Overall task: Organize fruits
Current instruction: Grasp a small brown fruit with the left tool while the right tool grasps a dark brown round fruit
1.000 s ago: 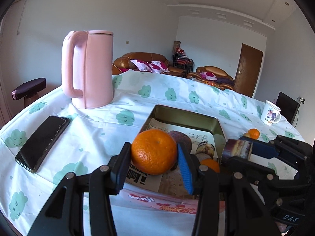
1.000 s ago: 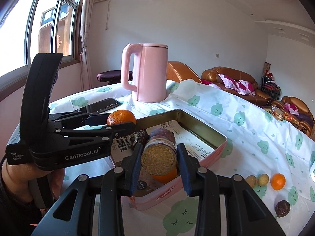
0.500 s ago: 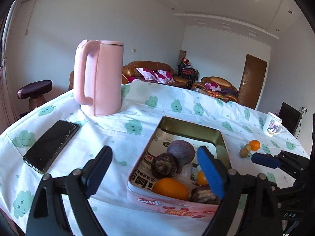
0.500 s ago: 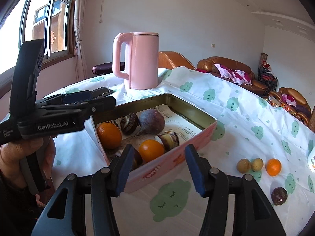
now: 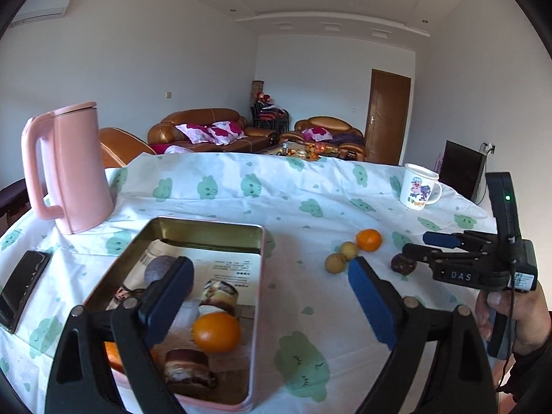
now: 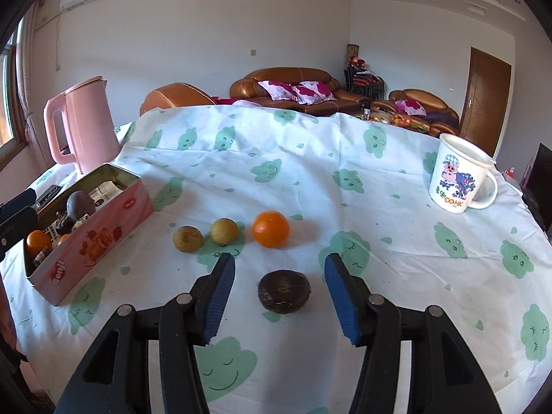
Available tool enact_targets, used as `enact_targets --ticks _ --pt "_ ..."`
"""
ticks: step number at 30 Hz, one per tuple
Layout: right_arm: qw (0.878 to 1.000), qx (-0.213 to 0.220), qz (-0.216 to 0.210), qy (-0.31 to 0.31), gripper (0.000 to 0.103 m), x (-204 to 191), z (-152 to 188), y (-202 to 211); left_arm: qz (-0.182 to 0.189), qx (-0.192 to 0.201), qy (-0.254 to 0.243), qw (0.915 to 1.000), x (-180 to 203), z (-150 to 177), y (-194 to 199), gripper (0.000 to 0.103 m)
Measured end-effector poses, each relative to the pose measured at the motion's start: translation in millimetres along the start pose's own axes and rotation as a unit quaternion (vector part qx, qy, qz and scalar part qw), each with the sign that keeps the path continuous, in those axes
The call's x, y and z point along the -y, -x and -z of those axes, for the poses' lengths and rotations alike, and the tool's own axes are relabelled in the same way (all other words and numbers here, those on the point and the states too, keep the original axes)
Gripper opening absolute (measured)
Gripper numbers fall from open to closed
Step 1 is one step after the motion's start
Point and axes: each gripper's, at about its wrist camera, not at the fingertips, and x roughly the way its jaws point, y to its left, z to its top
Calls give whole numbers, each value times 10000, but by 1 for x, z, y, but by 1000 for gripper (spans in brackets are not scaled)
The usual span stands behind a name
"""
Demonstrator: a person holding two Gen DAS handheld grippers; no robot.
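Note:
A pink tin lined with paper holds several fruits, among them an orange and a purple one. My left gripper hovers over the tin's right edge. Its jaws are opening, with nothing between them. On the tablecloth to the right lie an orange, two yellow-brown fruits and a dark wrinkled fruit. My right gripper is open just above that dark fruit, with a finger on either side and neither touching it. In the left wrist view the right gripper reaches toward the same dark fruit.
A tall pink kettle stands behind the tin on the left. A black phone lies at the left table edge. A printed white mug is at the back right. A person's hand grips the right tool.
Both grippers opened and dropped their fruit into the tin: the left an orange, the right a brown-topped one. Both then swung right, the right one over to the loose fruits.

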Motion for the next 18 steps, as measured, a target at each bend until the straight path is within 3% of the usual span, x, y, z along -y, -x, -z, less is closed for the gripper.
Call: enact_targets --ticks 8,9,10,12,15,17,18 --pt "9972 -704 -204 -178 56 4 -3 -37 217 -541 -302 9978 43 -9 -53 92" --pt "9963 -803 -242 -196 53 5 -2 -41 296 -645 -338 9969 47 -9 -59 92" --pt "9955 -864 -312 -214 42 6 -1 -44 333 -726 -385 9961 53 -8 -64 91" --pt "9951 -875 -366 -266 40 8 -1 -44 325 -830 -503 9947 61 -8 -75 88" --pt "9962 -698 -303 -427 40 14 0 -36 378 -1117 -555 9915 68 -8 -95 75" --pt "9970 -512 -239 -526 40 18 0 -29 472 -1346 -556 9882 71 -8 -108 57" --pt "9972 -458 -210 -552 40 18 -1 -27 508 -1465 -564 9863 73 -8 -115 56"
